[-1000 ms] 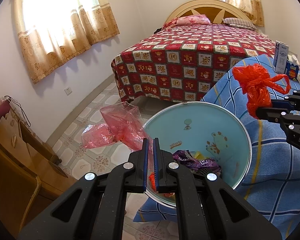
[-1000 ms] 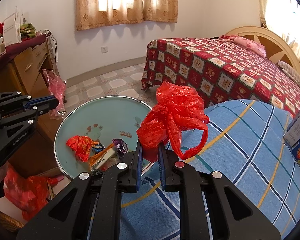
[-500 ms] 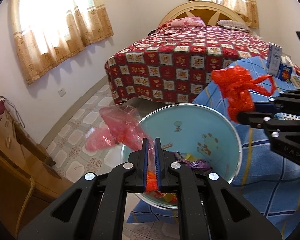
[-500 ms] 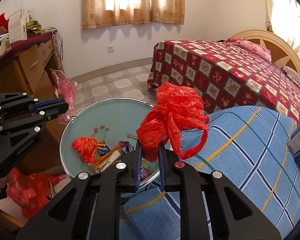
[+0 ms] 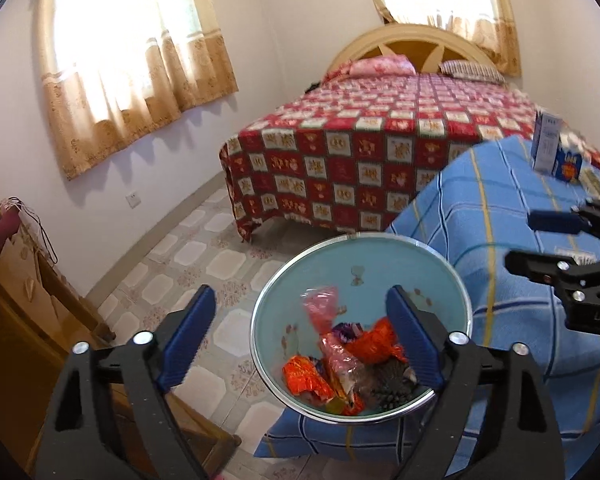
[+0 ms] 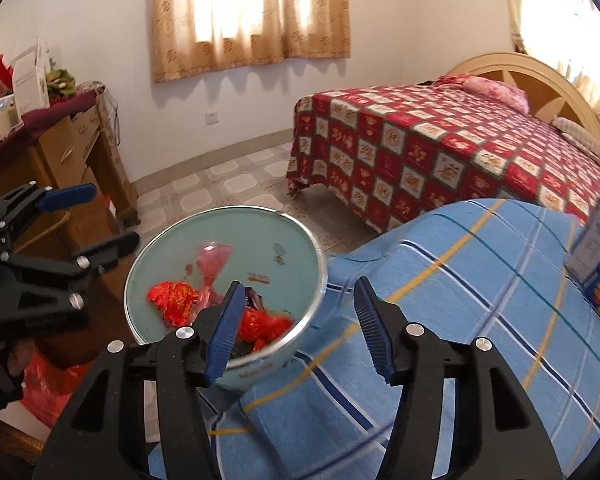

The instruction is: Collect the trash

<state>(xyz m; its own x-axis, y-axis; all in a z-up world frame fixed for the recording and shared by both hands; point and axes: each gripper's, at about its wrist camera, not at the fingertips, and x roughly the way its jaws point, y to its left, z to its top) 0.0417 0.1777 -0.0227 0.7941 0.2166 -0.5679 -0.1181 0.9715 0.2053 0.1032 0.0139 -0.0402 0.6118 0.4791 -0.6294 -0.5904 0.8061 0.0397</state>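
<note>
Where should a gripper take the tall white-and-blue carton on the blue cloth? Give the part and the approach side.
Grip the white-and-blue carton across its narrow upper body, coming from its open near side. It stands upright, so its flat side faces suit the pads. A smaller blue box stands close beside it, so a low approach from that side is probably crowded.

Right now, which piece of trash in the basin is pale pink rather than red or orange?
The translucent pink plastic bag, standing tallest in the basin; the crumpled red bag beside it is opaque.

We cannot make out the print on the cartons (image 5: 553,148) at the far right edge of the blue-checked tabletop (image 5: 500,216); the right wrist view blurs and crops them. The trash (image 6: 260,322) in the bin (image 6: 300,240) is smeared, partly behind a finger (image 6: 224,332).
</note>
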